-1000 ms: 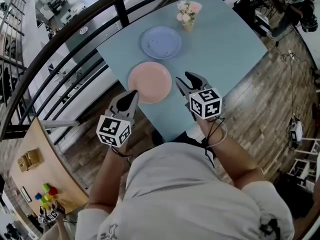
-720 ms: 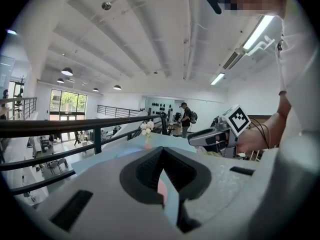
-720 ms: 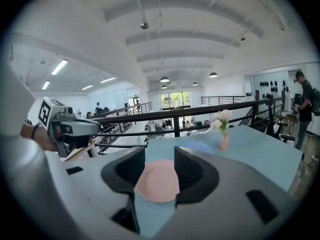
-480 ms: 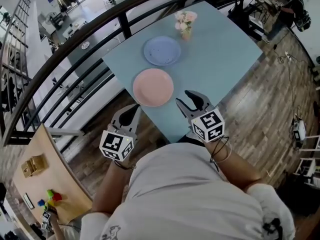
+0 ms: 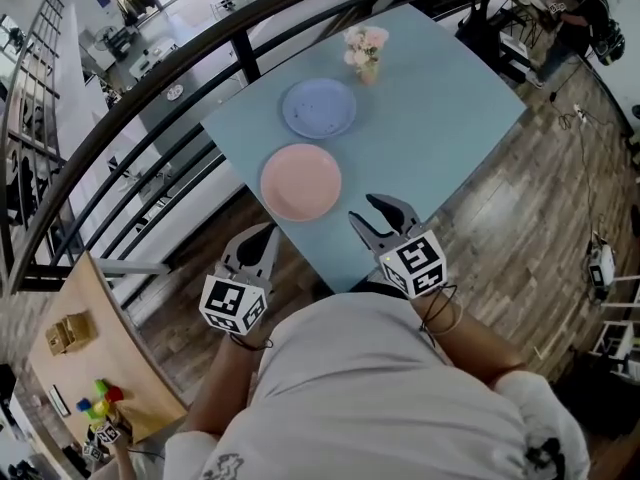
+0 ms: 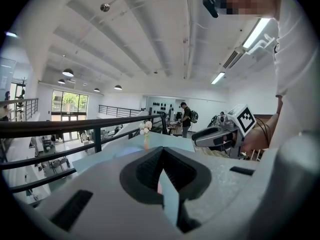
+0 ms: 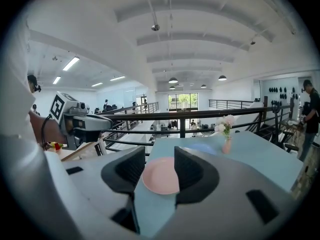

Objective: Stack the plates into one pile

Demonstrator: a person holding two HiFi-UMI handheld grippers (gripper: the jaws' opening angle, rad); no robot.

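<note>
Right now both plates lie apart on the desk [image 5: 440, 118]: the pink plate [image 5: 300, 181] is near the person's edge, and the blue plate [image 5: 318, 108] is just beyond it, closer to the vase of flowers [image 5: 364, 46]. Neither is gripped. The right claw [image 5: 365, 211] hangs over the near part of the desk, jaws wide apart and empty. In the right gripper view the pink plate shows through the gap, but well ahead of the pads. The left claw [image 5: 262, 234] is off the desk's edge, its jaws closed tip to tip on nothing.

The step in hand looks like the approach to a first plate. To do it well, I would bring the open right claw low to the pink plate's near rim, turned so one jaw goes over the lip and one under. Then close firmly, lift the plate flat, and set it centred on the blue plate, clear of the vase.
</note>
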